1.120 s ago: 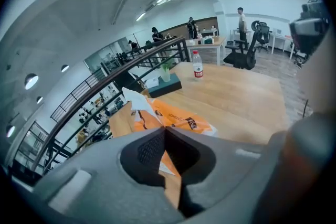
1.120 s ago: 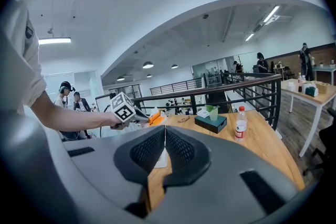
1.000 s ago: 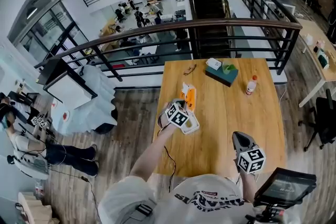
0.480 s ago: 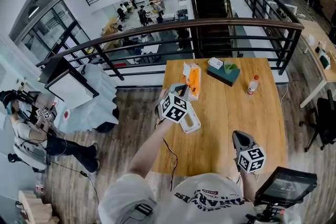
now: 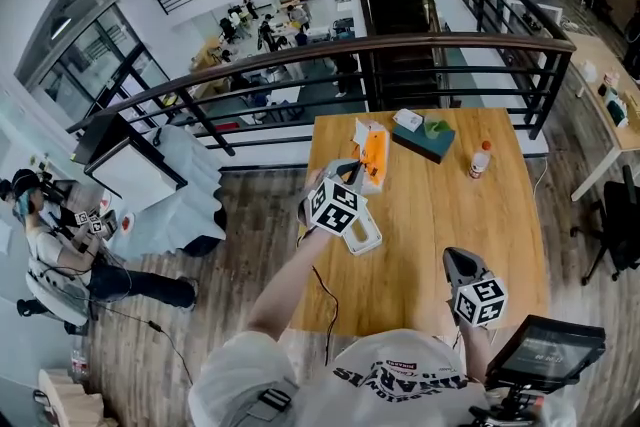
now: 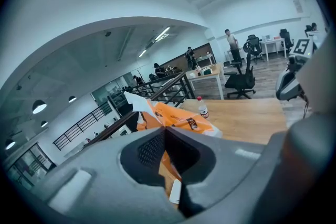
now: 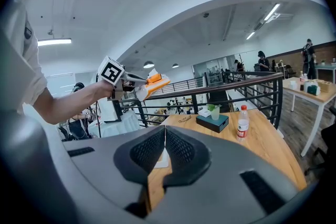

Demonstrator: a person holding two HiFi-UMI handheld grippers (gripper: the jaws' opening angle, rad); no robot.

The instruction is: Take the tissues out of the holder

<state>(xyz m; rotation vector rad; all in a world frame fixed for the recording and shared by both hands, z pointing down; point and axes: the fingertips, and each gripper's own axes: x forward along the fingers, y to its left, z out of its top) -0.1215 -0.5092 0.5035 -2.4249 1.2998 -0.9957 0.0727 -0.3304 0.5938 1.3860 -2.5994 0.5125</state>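
My left gripper is shut on an orange tissue pack and holds it in the air above the left part of the wooden table. In the left gripper view the pack sticks out past the closed jaws, with a white tissue at its far end. The right gripper view shows the pack raised well above the tabletop. A dark box-shaped holder sits at the table's far edge. My right gripper hangs shut and empty over the near right of the table.
A small bottle with a red cap stands right of the dark holder, and a green cup sits on the holder. A flat white piece lies under my left gripper. A black railing runs behind the table. A screen stands at the near right.
My left gripper has risen with the orange pack, which now sits further up the picture toward the table's far edge. The right gripper has stayed still.
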